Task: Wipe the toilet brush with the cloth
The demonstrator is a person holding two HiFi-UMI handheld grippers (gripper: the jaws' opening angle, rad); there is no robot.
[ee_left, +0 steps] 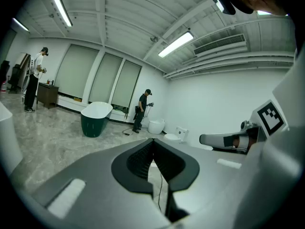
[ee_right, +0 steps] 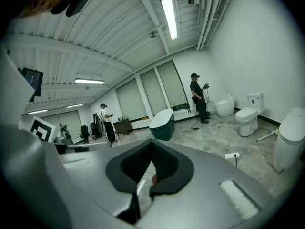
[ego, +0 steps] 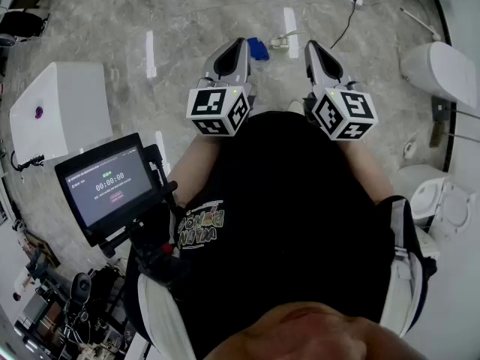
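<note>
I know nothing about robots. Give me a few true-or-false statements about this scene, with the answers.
1. The left gripper and the right gripper both have their jaws together and hold nothing. True.
2. The blue cloth is clamped in a gripper. False: it lies on the floor.
3. The bathtub is dark green outside. True.
4. The screen is switched off. False: it is lit.
</note>
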